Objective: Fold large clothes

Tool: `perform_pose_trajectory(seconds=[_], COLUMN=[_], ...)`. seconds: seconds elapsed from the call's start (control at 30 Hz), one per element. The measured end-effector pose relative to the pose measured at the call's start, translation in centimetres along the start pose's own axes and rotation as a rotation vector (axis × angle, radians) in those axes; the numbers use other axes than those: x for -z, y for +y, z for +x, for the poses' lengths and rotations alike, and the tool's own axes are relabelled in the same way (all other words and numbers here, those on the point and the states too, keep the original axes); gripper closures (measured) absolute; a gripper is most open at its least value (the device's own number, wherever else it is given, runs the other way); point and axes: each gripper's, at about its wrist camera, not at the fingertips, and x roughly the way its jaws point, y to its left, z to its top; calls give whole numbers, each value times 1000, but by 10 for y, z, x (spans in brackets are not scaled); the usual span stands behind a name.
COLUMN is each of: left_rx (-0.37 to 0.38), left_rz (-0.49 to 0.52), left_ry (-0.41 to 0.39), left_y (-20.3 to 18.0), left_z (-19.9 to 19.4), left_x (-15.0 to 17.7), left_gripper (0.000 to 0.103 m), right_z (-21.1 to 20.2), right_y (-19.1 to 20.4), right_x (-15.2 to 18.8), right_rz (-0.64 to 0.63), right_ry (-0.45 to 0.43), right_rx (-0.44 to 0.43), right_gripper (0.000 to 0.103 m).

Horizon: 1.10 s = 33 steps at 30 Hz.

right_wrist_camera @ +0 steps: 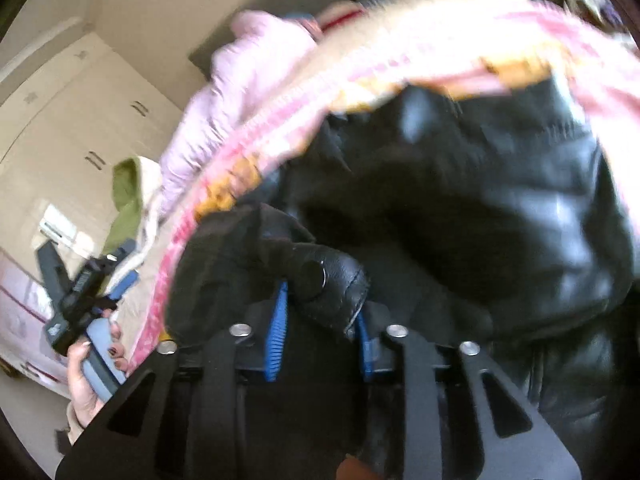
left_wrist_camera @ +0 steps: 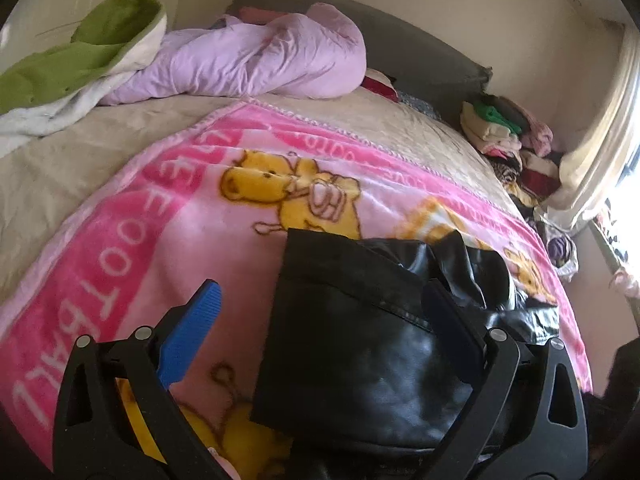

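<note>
1 black shiny leather jacket [left_wrist_camera: 360, 344], lying on 1 pink fleece blanket w/ yellow bear print and white "FOOTBALL" lettering [left_wrist_camera: 132, 240], which is spread over the beige bedcover [left_wrist_camera: 80, 160]. In the left wrist view the jacket's folded panel runs roughly near-to-far, long axis along the gripper's line of sight, top edge pointing toward the headboard; crumpled bulk sits to its right.

Left gripper [left_wrist_camera: 320, 320]: 2 blue-padded fingers, spread wide apart, straddling the jacket panel. Left finger [left_wrist_camera: 192, 336] is over the blanket, not touching the jacket; right finger partly buried against the leather. Not clamped on anything.

Right gripper [right_wrist_camera: 320, 320]: pads close together, pinching a cuff/hem of the jacket [right_wrist_camera: 460, 200] w/ 1 black snap button [right_wrist_camera: 312, 276] showing just above the fingers. View is motion-blurred, rest of the jacket fills the frame.

Also in the right wrist view: person's left hand [right_wrist_camera: 88, 380], dark nail polish, holding the other gripper's handle.

Bg: 1 lilac crumpled duvet [left_wrist_camera: 256, 60], 1 green-and-white blanket [left_wrist_camera: 80, 52], 1 pile of mixed clothes [left_wrist_camera: 508, 136] by the far right bed edge, white wardrobe [right_wrist_camera: 80, 120].
</note>
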Motion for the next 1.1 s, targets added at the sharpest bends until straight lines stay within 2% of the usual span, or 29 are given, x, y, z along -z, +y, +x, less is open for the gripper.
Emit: perform_pose_trajectory(seconds=[0.13, 0.27, 0.43, 0.53, 0.77, 0.8, 0.87, 0.93, 1.03, 1.1], left_rx=[6, 13, 20, 32, 96, 99, 111, 130, 144, 136], left_rz=[-8, -6, 8, 33, 140, 154, 180, 212, 267, 298], left_ry=[-16, -24, -30, -24, 39, 48, 65, 97, 156, 199], left_y=[3, 0, -8, -20, -59, -64, -71, -80, -93, -98], left_z=[-1, -2, 1, 5, 26, 30, 36, 44, 56, 65], left_x=[-4, -6, -6, -4, 19, 22, 27, 34, 47, 55], left_gripper=[9, 9, 9, 9, 10, 13, 26, 46, 62, 66], right_z=[-27, -56, -90, -96, -73, -68, -62, -58, -53, -49], right_y=[31, 55, 52, 36, -3, -7, -16, -21, -27, -32], right_x=[-25, -53, -82, -87, -60, -56, -49, -45, -40, -37], right_rz=[-120, -221, -263, -273, -276, -278, -278, -278, -283, -282], right_ry=[-93, -149, -210, -191, -94, -86, -75, -68, -55, -44], right_rx=[-19, -6, 54, 130, 257, 270, 303, 317, 347, 365], right_gripper=[83, 84, 84, 84, 82, 82, 81, 79, 76, 74])
